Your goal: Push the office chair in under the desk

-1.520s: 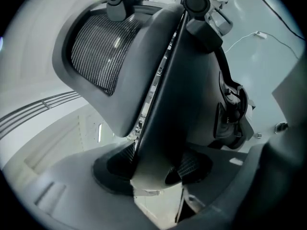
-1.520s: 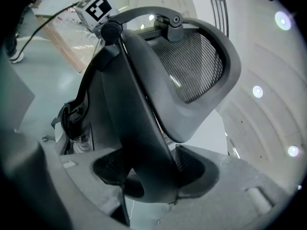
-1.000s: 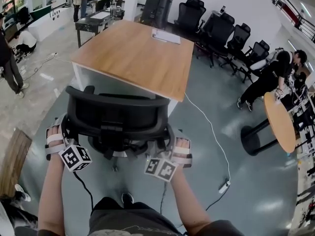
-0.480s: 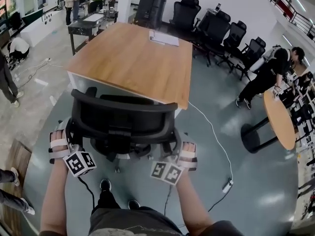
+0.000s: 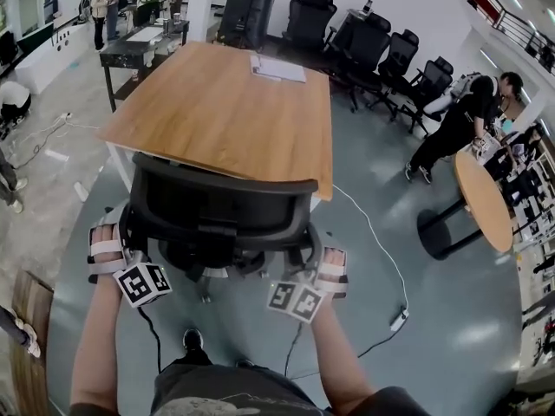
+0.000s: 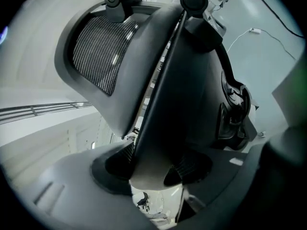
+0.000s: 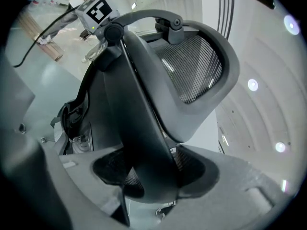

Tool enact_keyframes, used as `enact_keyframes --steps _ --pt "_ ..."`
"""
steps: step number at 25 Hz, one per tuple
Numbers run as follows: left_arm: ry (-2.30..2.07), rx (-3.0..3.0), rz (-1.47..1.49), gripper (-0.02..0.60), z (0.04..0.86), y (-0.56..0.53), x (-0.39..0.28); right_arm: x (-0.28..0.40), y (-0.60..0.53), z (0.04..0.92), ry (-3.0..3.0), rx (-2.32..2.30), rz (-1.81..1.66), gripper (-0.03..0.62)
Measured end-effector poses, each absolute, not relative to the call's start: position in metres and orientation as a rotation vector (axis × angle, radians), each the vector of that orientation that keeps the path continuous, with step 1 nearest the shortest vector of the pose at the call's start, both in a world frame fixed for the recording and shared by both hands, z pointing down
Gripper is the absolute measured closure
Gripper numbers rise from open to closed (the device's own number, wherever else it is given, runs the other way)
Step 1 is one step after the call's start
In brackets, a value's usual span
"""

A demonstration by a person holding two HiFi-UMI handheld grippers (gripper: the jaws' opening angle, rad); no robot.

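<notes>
You're mid-push: the left gripper (image 6: 152, 171) and right gripper (image 7: 152, 176) each clamp 1 side edge of the office chair's (image 5: 217, 211) backrest. It stands at the desk's (image 5: 234, 111) near edge. Next, push straight and evenly.

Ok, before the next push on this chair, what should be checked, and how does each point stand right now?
1. The left gripper is closed on one backrest edge of the office chair: ok.
2. The right gripper is closed on the opposite backrest edge: ok.
3. The chair is lined up with the near end of the desk, backrest toward the person: ok.
4. The space under the desk is free for the seat: cannot tell, since the desktop and the chair hide it.
5. The white power strip and its cable lie on the floor to the right, apart from the chair: ok.
</notes>
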State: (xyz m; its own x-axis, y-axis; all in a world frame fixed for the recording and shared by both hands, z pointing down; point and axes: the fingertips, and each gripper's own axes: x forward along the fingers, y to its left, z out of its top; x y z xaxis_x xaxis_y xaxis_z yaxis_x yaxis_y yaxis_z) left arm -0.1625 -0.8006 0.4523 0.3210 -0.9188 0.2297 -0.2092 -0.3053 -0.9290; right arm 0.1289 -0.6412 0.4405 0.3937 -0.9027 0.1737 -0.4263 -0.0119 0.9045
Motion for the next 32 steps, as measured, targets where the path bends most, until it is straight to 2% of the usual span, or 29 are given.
enact_keyframes --steps 23,32 --pt "0.875 -1.770 -0.940 0.322 0.442 -0.934 -0.133 0.131 -0.733 0.432 -1.066 1.697 -0.509 0.341" --pt "0.862 -1.769 -0.928 0.322 0.440 -0.956 -0.117 0.142 -0.748 0.429 -1.053 1.696 -0.529 0.341"
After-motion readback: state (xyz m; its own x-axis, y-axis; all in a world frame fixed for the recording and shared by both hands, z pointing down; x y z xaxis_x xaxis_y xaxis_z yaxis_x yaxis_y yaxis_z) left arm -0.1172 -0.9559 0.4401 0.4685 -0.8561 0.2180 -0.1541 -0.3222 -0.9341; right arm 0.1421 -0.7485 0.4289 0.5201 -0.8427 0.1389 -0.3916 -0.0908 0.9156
